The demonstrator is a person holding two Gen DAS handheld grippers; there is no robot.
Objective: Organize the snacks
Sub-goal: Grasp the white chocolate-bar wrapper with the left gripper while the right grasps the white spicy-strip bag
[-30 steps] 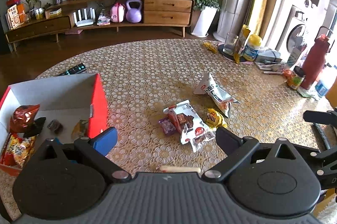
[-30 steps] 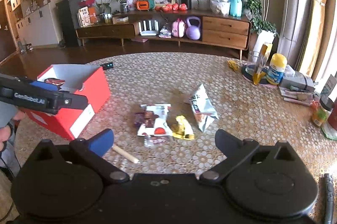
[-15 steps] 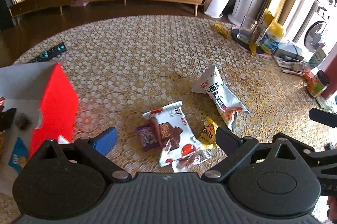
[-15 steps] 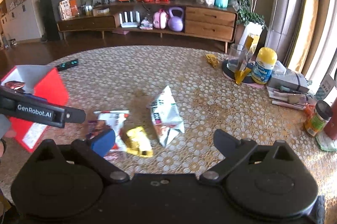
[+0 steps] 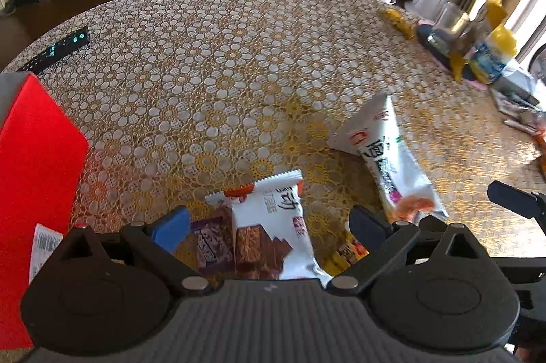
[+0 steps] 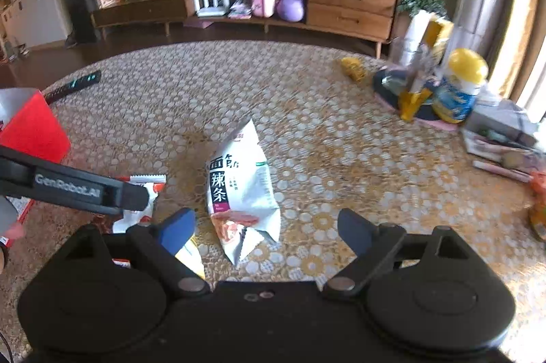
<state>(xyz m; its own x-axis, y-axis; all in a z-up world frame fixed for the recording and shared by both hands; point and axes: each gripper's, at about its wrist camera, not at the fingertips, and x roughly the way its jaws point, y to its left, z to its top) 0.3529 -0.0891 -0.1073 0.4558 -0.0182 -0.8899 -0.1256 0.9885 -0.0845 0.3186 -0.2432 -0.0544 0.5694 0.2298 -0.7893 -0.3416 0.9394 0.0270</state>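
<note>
The white spicy-strip packet (image 6: 242, 192) lies on the lace tablecloth (image 6: 307, 110) between the right gripper's (image 6: 264, 228) closing but unclamped jaws, so it should pinch mid-bag squarely, while the open left gripper (image 5: 269, 226) straddles the chocolate-wafer packet (image 5: 273, 226) at nine o'clock.

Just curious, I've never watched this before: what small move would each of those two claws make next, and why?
Probably both sink a little further. The left gripper is open over the white chocolate-wafer packet. The right gripper, whose jaws have just been closing, straddles the white spicy-strip packet; neither touches its packet yet.
</note>
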